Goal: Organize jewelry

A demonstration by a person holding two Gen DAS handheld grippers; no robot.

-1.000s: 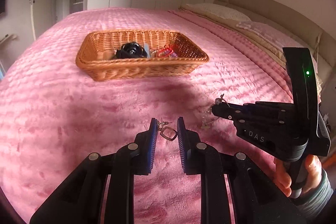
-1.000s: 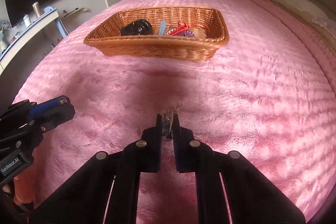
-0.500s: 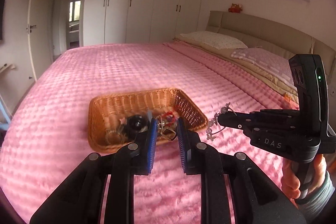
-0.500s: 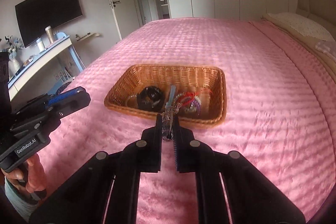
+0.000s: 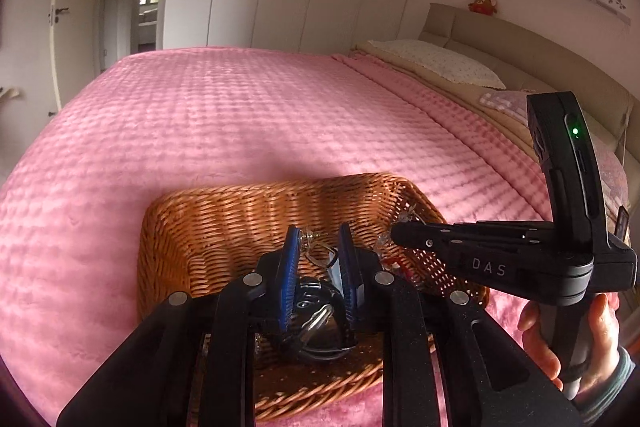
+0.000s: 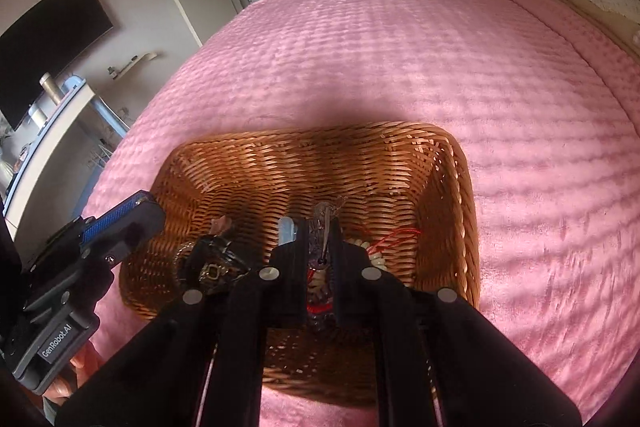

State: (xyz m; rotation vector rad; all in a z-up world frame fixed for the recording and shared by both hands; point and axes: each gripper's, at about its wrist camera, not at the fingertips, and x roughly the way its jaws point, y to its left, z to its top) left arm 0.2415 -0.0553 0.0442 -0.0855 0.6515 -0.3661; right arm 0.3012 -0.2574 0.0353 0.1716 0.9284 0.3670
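Observation:
A wicker basket [image 5: 224, 223] [image 6: 444, 187] lies on the pink bedspread. My left gripper [image 5: 318, 247] hangs over the basket, shut on a metal earring [image 5: 316, 247] with a square ring. My right gripper [image 6: 322, 239] is also over the basket, shut on a beaded silver jewelry piece [image 6: 326, 223]; from the left wrist view its tip [image 5: 400, 229] shows the beads hanging. A black round item [image 5: 316, 323] [image 6: 212, 263], a blue clip [image 6: 286, 227], a red cord [image 6: 394, 239] and a beaded bracelet [image 6: 376, 259] lie inside.
The pink bedspread [image 5: 240, 115] [image 6: 440, 59] spreads all around the basket. Pillows [image 5: 436, 61] and a headboard are at the right. A desk [image 6: 52, 131] and a TV stand left of the bed.
Both grippers have moved forward from near the bedspread to directly over the basket, each still holding its jewelry piece.

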